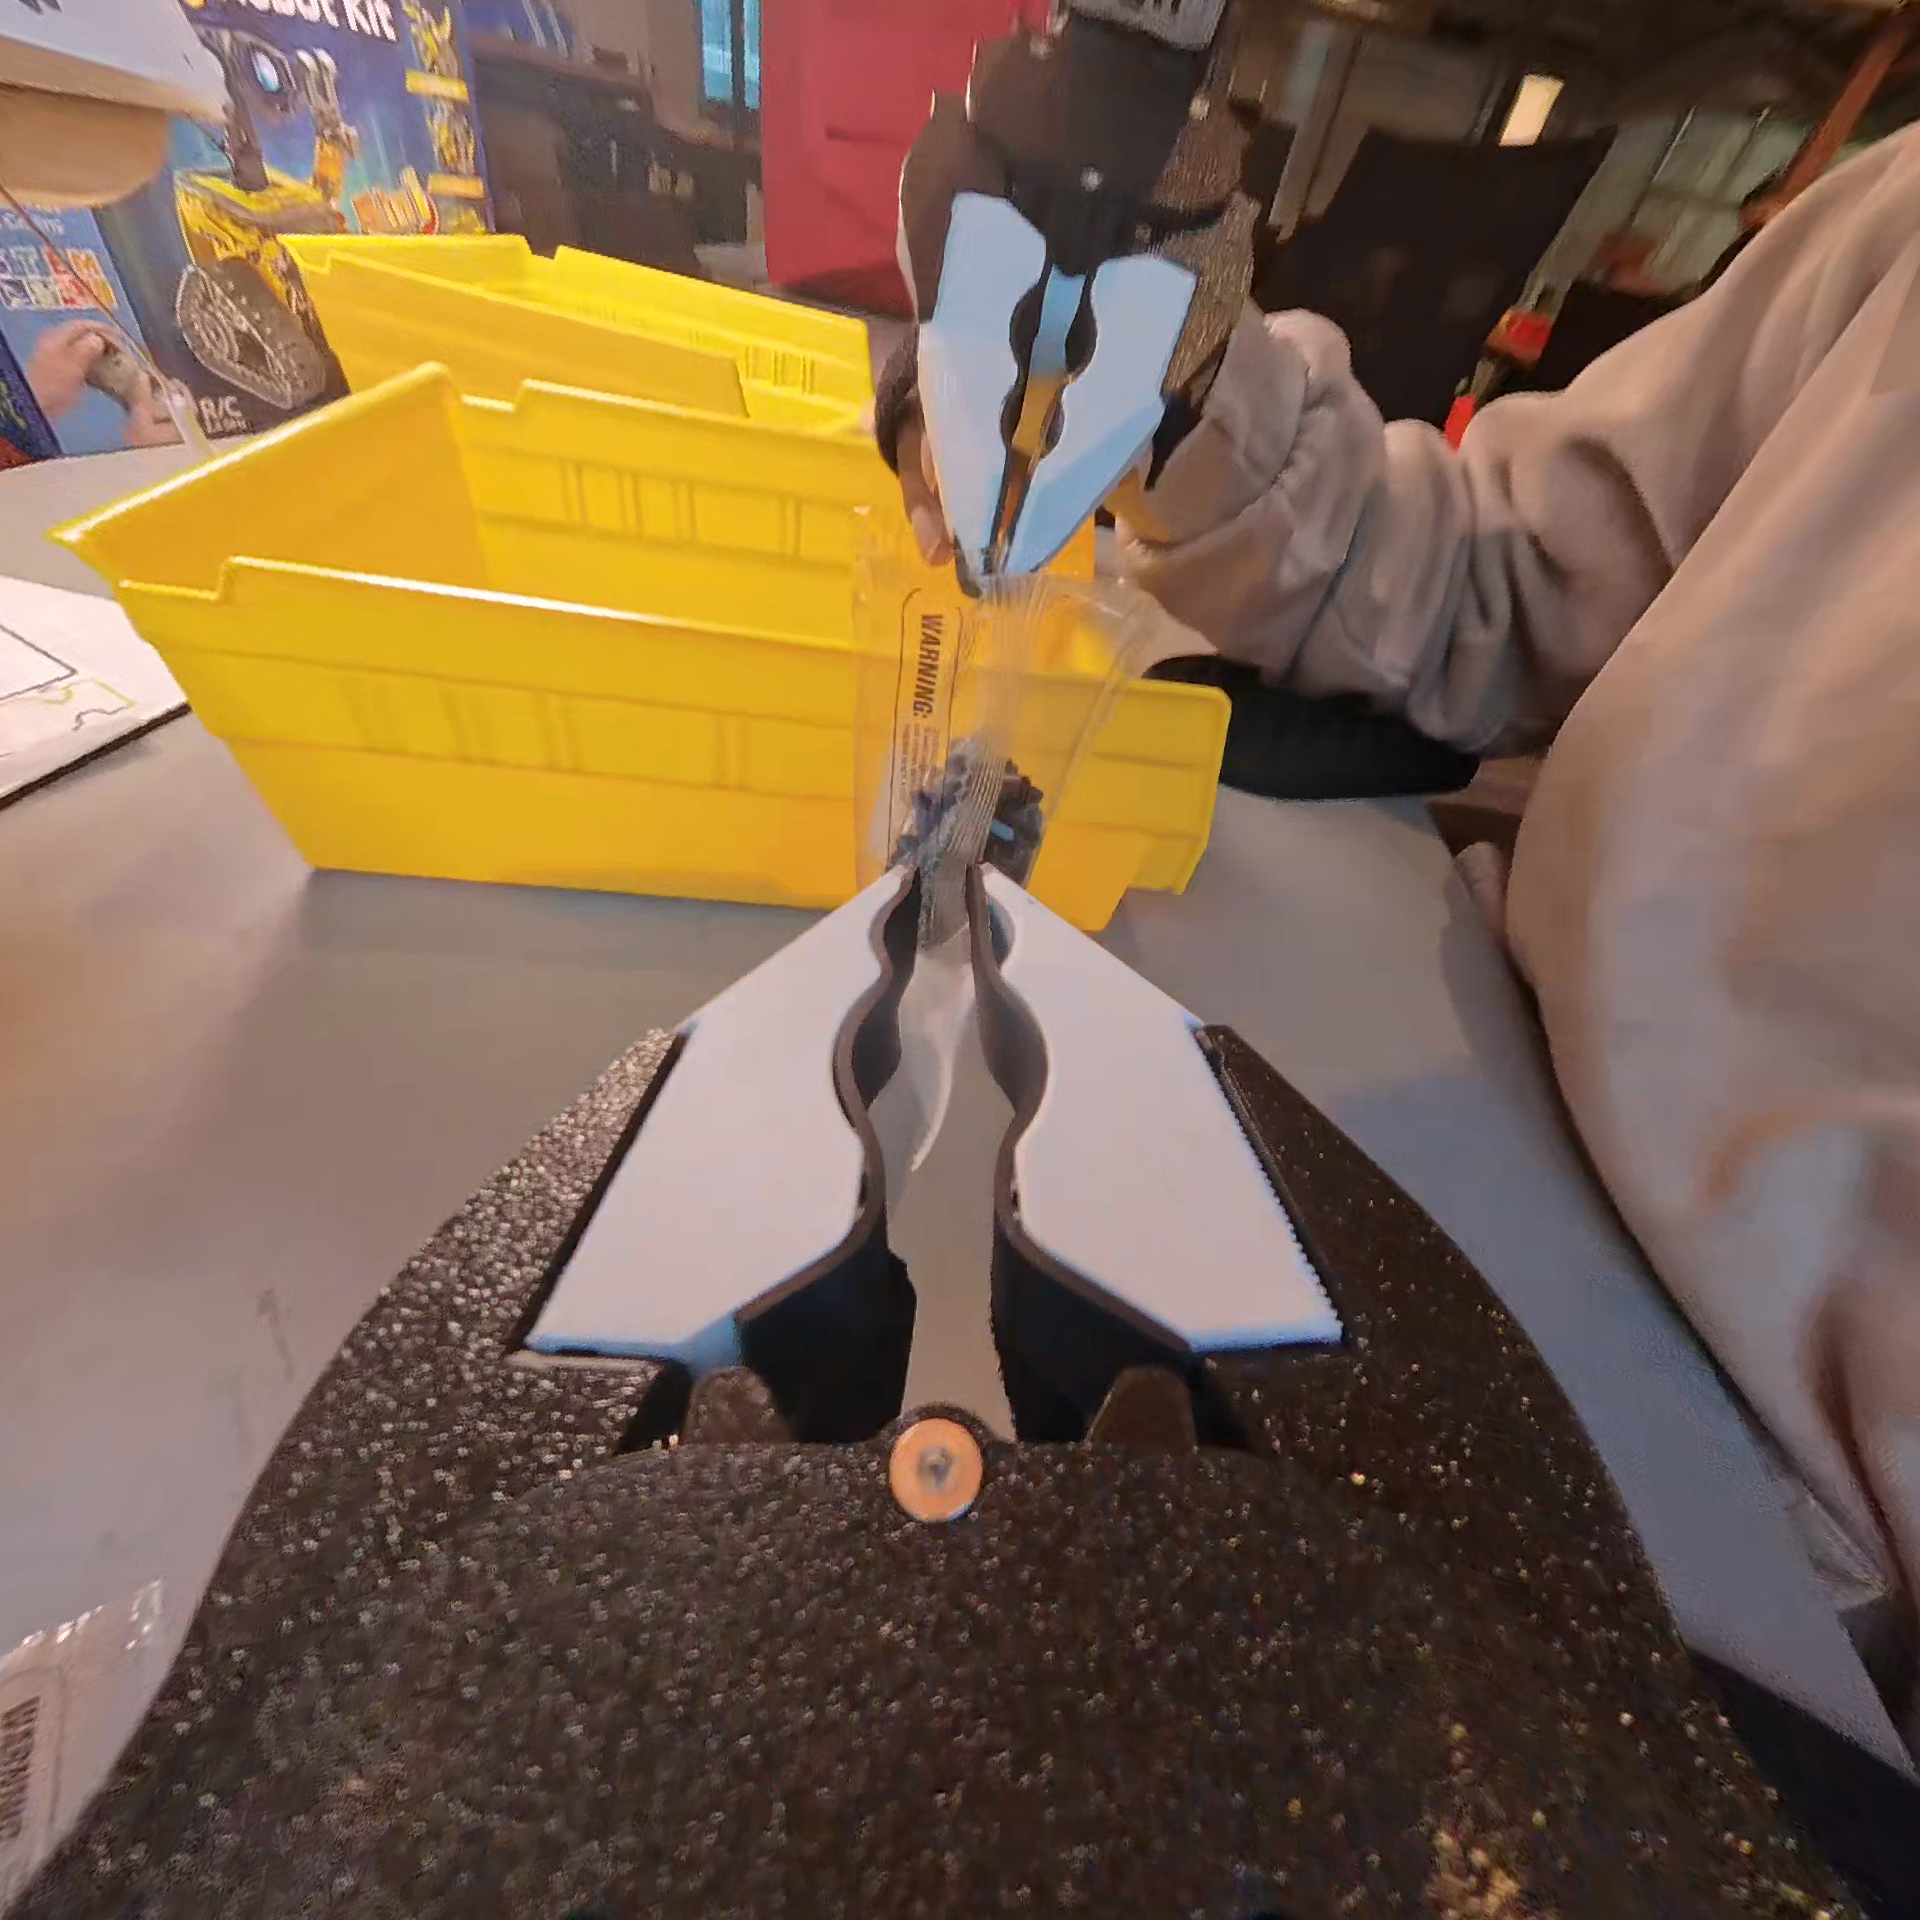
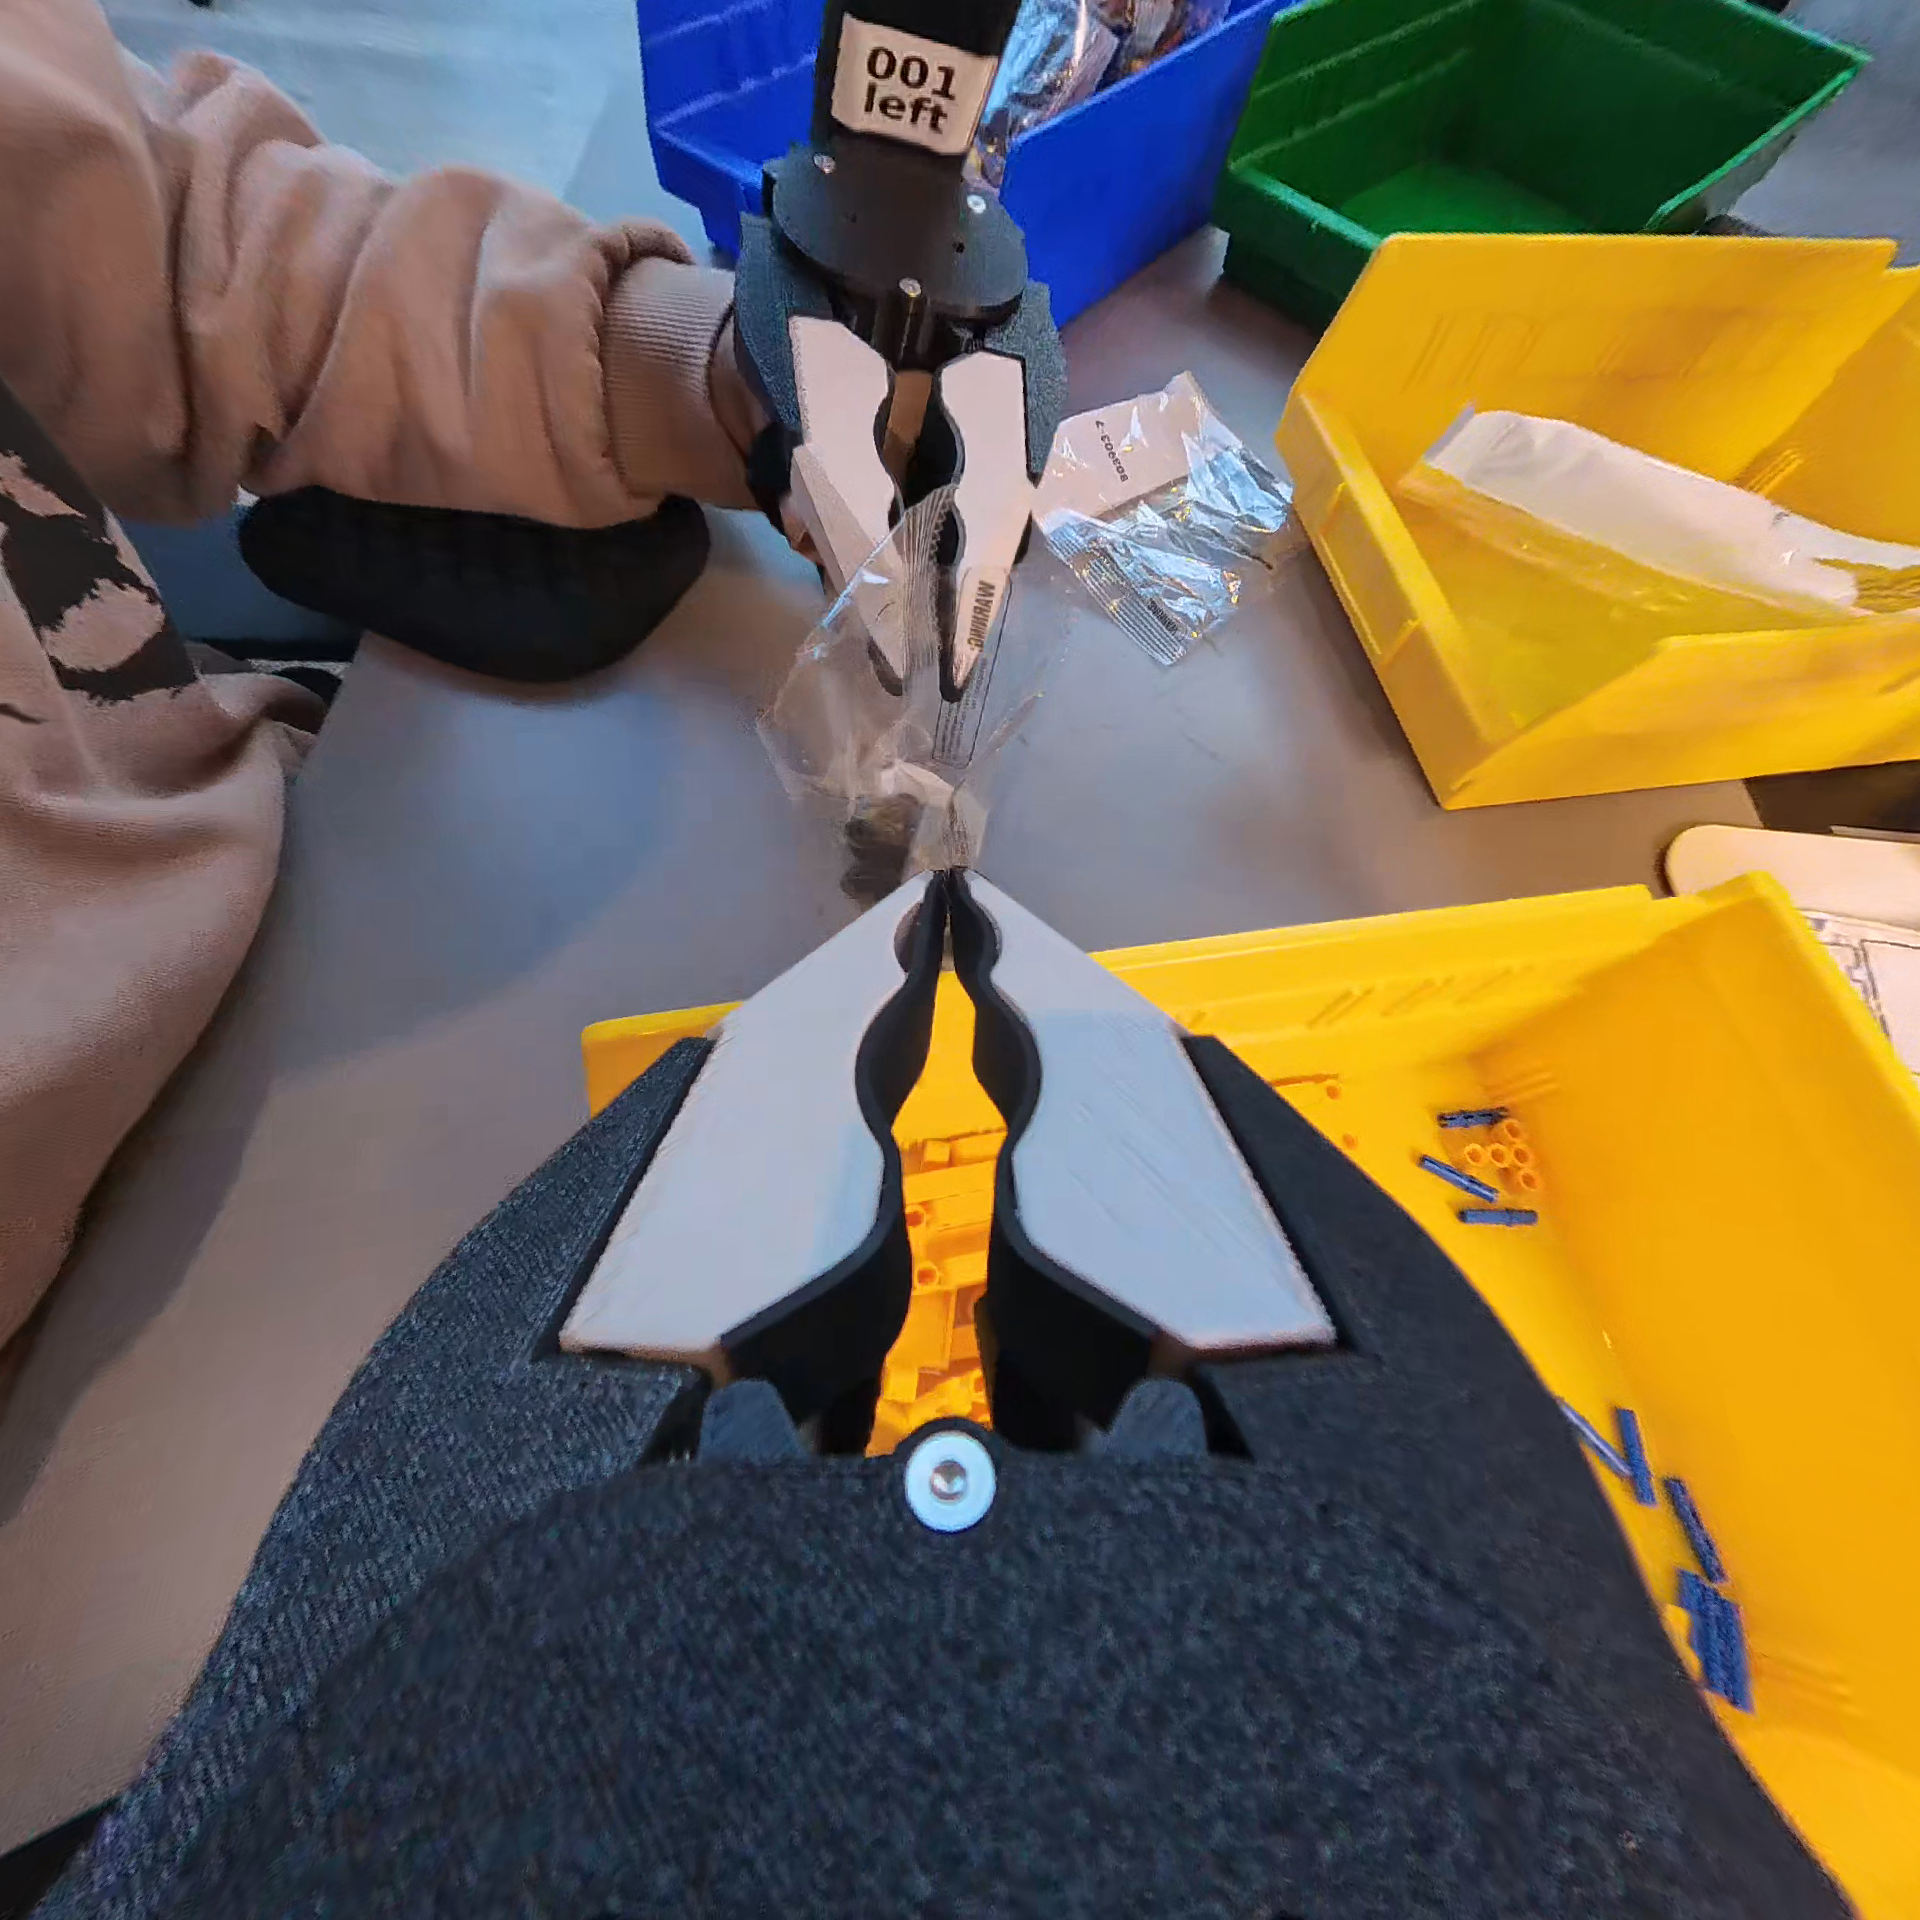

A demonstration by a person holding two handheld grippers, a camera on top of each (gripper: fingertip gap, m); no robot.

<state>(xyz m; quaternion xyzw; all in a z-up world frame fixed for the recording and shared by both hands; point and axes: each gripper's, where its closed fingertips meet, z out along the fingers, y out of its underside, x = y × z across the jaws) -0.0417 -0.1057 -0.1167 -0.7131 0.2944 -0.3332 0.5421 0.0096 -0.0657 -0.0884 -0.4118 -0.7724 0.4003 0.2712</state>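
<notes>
Fingers (image 1: pixel 904 935) of the left gripper (image 1: pixel 940 904) are pinching one end of a clear bag (image 1: pixel 961 727) at frame centre; the right gripper (image 2: pixel 948 883), closed too, is gripping the opposite end. Dark small parts are sitting inside the bag, stretched above the grey table (image 1: pixel 312 1039), beside a yellow bin (image 1: pixel 520 675).

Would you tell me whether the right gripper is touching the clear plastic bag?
Touching. In the right wrist view the right gripper has its tips closed on the clear plastic bag; the left wrist view shows those tips pinching the bag's stretched upper edge.
</notes>
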